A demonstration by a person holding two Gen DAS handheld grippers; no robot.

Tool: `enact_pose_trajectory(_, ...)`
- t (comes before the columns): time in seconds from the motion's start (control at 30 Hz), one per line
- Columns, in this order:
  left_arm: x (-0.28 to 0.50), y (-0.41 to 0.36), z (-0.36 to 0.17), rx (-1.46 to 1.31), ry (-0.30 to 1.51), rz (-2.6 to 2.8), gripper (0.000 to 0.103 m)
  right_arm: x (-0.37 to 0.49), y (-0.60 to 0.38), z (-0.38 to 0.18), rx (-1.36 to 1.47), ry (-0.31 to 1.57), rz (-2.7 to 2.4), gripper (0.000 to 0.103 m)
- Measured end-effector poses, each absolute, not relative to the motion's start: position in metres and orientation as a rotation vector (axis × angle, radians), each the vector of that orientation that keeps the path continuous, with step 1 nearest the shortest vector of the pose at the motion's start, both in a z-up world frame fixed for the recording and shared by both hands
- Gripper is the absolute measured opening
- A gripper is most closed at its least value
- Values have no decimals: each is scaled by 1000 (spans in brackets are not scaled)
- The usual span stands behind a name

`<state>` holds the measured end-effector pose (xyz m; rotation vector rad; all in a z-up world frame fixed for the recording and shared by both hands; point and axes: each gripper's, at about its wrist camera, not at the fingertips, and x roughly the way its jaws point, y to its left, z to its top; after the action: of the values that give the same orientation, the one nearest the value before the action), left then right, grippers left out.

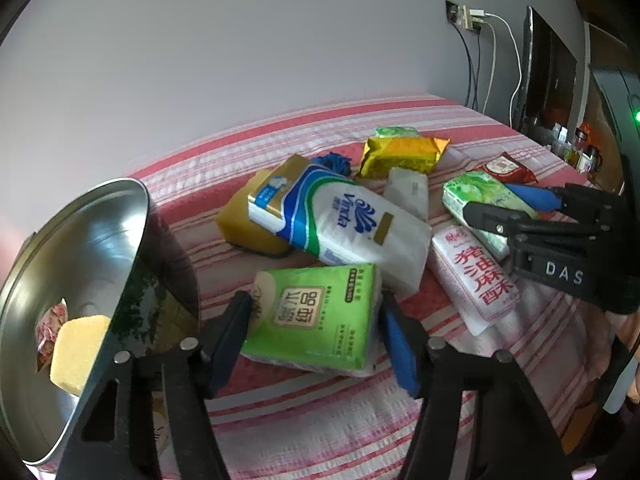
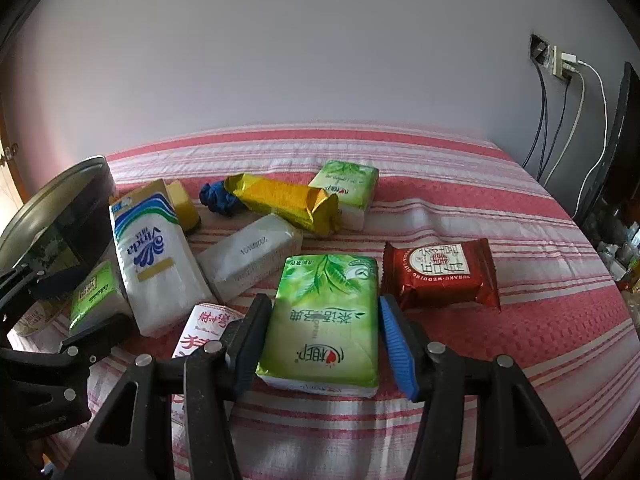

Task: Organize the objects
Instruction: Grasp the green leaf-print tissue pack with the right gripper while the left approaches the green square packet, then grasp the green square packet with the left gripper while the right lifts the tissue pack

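left tool [image 1: 314,336] pinches green pack [image 1: 316,304] | right tool [image 2: 324,338] pinches leafy pack [image 2: 326,300] | far pack [image 2: 348,184] | green: 3

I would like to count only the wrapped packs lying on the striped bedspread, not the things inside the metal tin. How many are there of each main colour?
Green packs: 3
White packs: 3
Gold pack: 1
Red pack: 1
Total: 8
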<state>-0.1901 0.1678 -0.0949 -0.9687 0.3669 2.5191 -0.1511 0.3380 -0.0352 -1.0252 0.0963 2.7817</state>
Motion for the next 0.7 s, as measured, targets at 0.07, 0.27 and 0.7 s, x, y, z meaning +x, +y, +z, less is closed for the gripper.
enact_pose_trajectory(0.07,-191,166,-94,-960,353,2521,63,-149,338,-34,-1000,99,2790,57)
enact_pose_trajectory(0.27,-188,163,-89,-907,329,2554,63,-143,337,-30,-936,96,2805,57)
enact_pose_trajectory(0.7,-177,157,-79,-764,297,2617,63,-126,336,-21,-763,108,2850,57)
